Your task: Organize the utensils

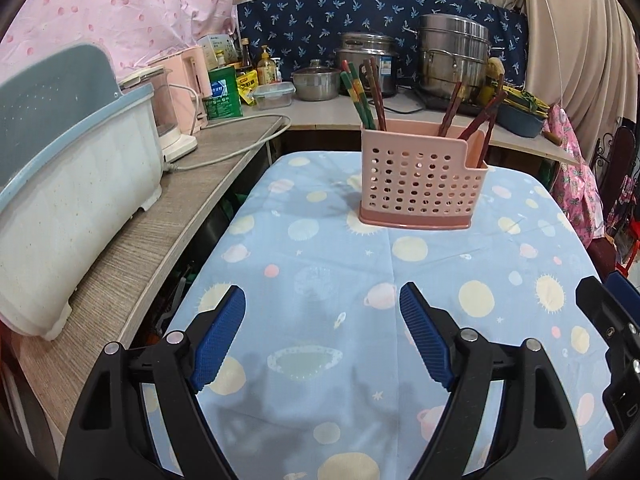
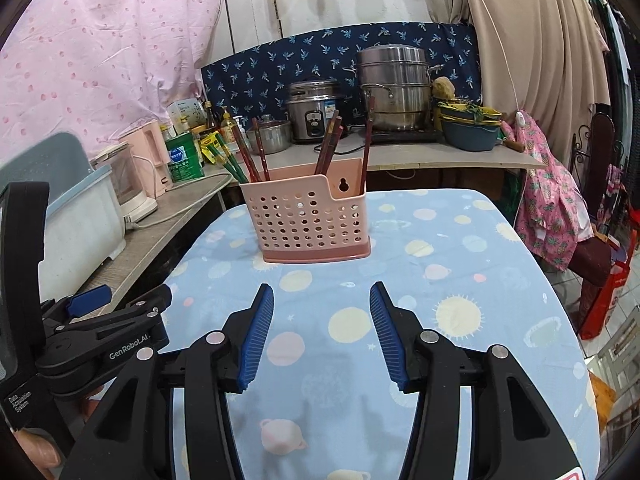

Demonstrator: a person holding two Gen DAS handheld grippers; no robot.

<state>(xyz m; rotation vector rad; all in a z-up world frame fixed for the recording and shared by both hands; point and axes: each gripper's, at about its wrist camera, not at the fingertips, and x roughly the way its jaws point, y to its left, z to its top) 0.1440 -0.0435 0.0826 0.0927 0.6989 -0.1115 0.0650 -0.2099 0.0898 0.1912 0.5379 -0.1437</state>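
A pink perforated utensil holder (image 1: 420,184) stands upright on the blue planet-print tablecloth (image 1: 320,264); it also shows in the right wrist view (image 2: 312,216). Several chopsticks stand in it: green and brown ones (image 1: 362,96) on the left side, dark red-brown ones (image 1: 480,116) on the right. My left gripper (image 1: 322,308) is open and empty, well short of the holder. My right gripper (image 2: 322,308) is open and empty, also short of the holder. The right gripper's body shows at the right edge of the left wrist view (image 1: 612,332).
A white and blue dish drainer (image 1: 72,208) sits on the wooden counter (image 1: 168,232) at the left, with a blender (image 1: 172,116) and cable. Pots (image 1: 456,56), a rice cooker (image 2: 314,110), bottles and tins line the back counter. Clothes (image 2: 552,208) hang at the right.
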